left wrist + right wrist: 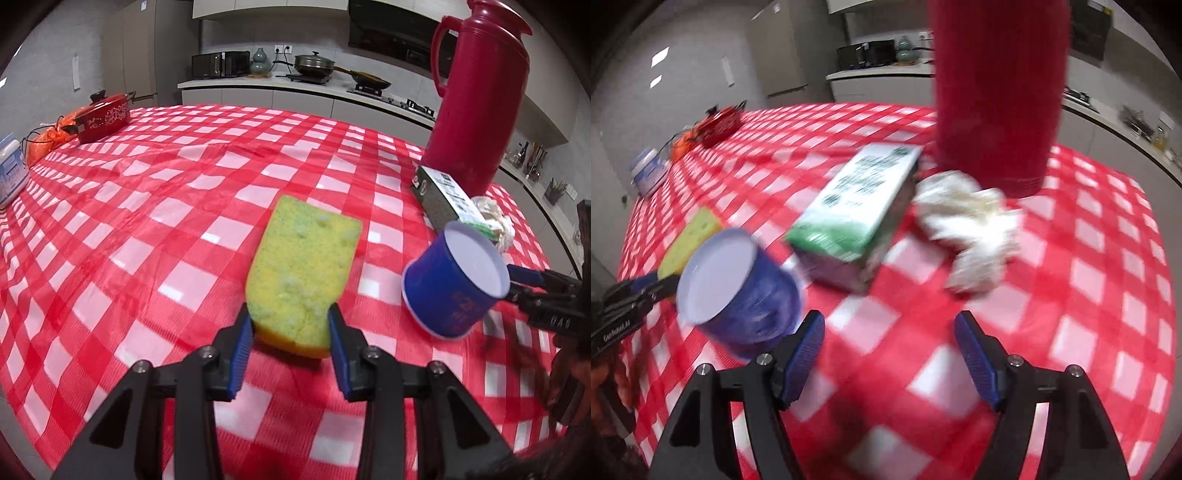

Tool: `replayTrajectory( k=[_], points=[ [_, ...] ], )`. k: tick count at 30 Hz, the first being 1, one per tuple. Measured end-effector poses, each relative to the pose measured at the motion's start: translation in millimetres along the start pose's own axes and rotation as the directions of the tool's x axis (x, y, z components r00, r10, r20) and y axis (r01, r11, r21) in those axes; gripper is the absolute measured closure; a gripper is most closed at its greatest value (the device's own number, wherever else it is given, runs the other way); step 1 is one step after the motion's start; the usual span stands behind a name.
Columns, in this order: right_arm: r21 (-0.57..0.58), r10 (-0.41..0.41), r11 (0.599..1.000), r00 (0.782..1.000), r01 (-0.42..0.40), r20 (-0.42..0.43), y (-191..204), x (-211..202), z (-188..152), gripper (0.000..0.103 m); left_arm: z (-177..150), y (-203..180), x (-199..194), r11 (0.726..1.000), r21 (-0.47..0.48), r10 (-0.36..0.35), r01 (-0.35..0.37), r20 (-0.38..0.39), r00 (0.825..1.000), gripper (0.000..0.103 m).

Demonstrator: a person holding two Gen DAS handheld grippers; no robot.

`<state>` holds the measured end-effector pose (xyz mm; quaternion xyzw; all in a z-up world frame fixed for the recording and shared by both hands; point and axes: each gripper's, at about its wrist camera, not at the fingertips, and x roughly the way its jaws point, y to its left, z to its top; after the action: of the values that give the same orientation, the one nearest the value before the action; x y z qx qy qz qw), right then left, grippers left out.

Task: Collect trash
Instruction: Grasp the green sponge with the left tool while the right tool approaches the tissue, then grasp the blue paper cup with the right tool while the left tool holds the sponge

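The left tongs [291, 323] pinch the near end of a yellow-green rectangular sponge [304, 273], which slants away toward twelve o'clock above the red-and-white checked worktop [147, 206]. At three o'clock of the sponge a blue paper cup [456, 280] tilts, its white inside showing. The right tongs [889, 339] stand wide apart with nothing between the pads; the cup sits at their ten o'clock, a green-and-white carton [857, 218] and crumpled white tissue [971, 225] lie ahead.

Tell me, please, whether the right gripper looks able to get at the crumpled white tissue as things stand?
Probably yes. The right gripper is open and empty, and only bare tablecloth lies between it and the tissue; the green carton sits beside it, the red thermos behind.
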<state>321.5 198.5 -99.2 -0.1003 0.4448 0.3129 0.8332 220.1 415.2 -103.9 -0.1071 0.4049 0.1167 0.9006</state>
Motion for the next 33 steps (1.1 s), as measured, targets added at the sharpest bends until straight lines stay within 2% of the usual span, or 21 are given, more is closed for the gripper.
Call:
replayTrajectory(
  k=[4,10,13,16,23,27,29,33],
  points=[
    [-0.033,0.024,0.999,1.000,-0.024,0.008,25.1,-1.5,-7.3,0.028,-10.5,3.5,-9.8,1.000,0.001,0.020,-0.020,0.001,1.000,0.063],
    [-0.078,0.069,0.995,0.998,-0.068,0.001,51.1,-7.6,-14.6,0.028,-26.1,32.4,-22.8,0.996,-0.061,0.061,-0.061,0.002,0.998,0.063],
    [-0.102,0.096,0.990,0.995,-0.095,0.002,68.9,0.2,-8.1,0.024,-22.9,36.4,-22.9,0.994,-0.076,0.076,-0.075,0.010,0.997,0.063],
    [-0.114,0.089,0.990,0.996,-0.086,0.018,82.8,11.1,3.3,0.014,-19.6,40.3,-21.6,0.992,-0.088,0.091,-0.089,0.019,0.996,0.063],
    [-0.094,0.084,0.992,0.996,-0.081,0.023,99.3,32.4,24.5,0.014,-16.3,45.4,-18.0,0.992,-0.093,0.087,-0.086,0.012,0.996,0.063],
    [-0.125,0.052,0.991,0.998,-0.048,0.032,110.4,36.1,33.3,0.014,-15.9,45.4,-18.0,0.992,-0.092,0.089,-0.087,0.012,0.996,0.063],
    [-0.114,0.089,0.990,0.996,-0.085,0.030,108.9,34.7,34.6,0.024,-16.3,44.7,-18.9,0.992,-0.086,0.090,-0.089,0.012,0.996,0.063],
    [-0.123,0.084,0.990,0.995,-0.076,0.060,109.8,17.8,31.0,0.025,-18.4,35.1,-21.7,0.995,-0.059,0.086,-0.085,0.012,0.996,0.063]
  ],
)
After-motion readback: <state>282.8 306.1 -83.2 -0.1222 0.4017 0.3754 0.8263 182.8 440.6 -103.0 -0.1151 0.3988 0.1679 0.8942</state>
